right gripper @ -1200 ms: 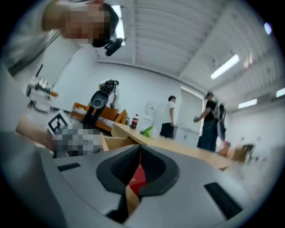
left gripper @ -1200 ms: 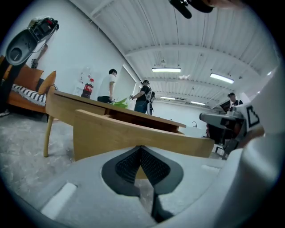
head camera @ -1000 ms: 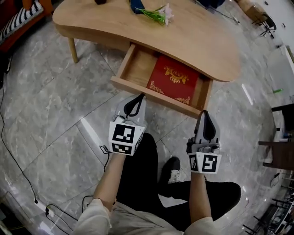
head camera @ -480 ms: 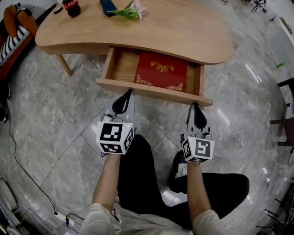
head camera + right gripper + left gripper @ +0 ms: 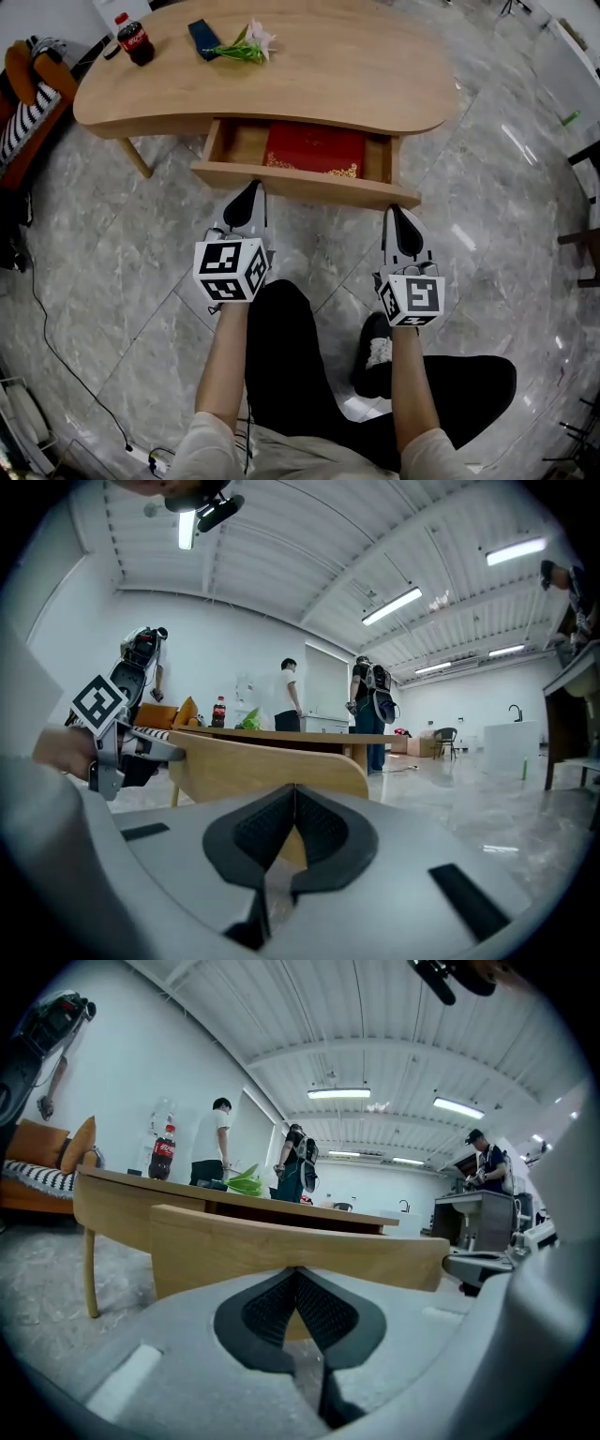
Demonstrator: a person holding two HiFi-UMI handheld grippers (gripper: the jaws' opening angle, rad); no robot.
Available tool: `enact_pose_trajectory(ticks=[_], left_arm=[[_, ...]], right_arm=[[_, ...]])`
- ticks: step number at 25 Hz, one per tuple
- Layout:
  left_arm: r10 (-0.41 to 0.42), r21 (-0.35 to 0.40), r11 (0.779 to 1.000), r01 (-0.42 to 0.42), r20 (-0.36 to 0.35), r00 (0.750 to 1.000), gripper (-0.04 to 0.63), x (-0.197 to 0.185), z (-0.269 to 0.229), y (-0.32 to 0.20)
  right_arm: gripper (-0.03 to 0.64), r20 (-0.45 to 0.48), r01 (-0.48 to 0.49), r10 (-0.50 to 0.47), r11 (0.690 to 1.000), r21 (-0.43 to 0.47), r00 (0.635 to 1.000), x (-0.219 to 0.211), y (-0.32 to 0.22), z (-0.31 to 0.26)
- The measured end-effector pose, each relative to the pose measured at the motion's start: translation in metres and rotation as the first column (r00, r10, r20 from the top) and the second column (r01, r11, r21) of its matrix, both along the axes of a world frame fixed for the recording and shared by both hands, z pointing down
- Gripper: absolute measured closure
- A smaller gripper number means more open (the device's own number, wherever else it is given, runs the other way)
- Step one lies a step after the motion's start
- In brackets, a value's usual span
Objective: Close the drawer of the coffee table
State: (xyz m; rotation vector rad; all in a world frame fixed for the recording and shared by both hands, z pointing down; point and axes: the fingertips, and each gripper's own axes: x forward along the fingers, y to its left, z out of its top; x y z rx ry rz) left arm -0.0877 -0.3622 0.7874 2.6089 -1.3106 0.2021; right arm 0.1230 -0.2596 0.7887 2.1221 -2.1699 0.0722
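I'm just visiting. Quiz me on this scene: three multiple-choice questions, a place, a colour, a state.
1. Where is the cola bottle? A on the floor; B on the coffee table; C on a chair.
2. What colour is the book in the drawer? A blue; B white; C red.
3. The left tool's jaws are: A together; B wide apart; C around a cup.
Answers: 1 B, it stands on the tabletop. 2 C, red cover, gold trim. 3 A, they meet with nothing between.
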Motion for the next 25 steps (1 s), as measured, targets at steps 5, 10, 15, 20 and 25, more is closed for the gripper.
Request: enact_pose_trajectory(ticks=[5, 10, 15, 20, 25], left_arm=[[0.021, -0.021, 1.000, -0.020, 0.031, 0.999, 0.586, 0.006, 0.000, -0.009], [0.017, -0.014, 1.000, -0.016, 0.057, 0.998, 0.586, 0.010, -0.001, -0.023], [0.008, -0.009, 1.000, -0.008, 0.056, 0.998, 0.586, 0.017, -0.002, -0.036], [-0.028, 0.001, 1.000, 0.028, 0.037, 0.999, 0.586, 0.025, -0.001, -0.051], [-0.040, 0.001, 0.999, 0.040, -0.034, 0.999, 0.586, 0.028, -0.004, -0.059]], right_arm=[[0.601, 0.078, 0.017, -0.015, 1.000, -0.020, 0.997, -0.006, 0.009, 0.016], [0.601, 0.116, 0.016, -0.011, 0.999, -0.039, 0.993, -0.013, 0.016, 0.030], [0.601, 0.140, -0.014, 0.020, 0.999, -0.045, 0.990, -0.003, 0.025, 0.036], [0.601, 0.231, -0.086, 0.090, 0.996, -0.026, 0.969, 0.017, 0.029, 0.034], [0.601, 0.242, -0.071, 0.071, 0.997, -0.007, 0.968, 0.009, 0.033, 0.030]])
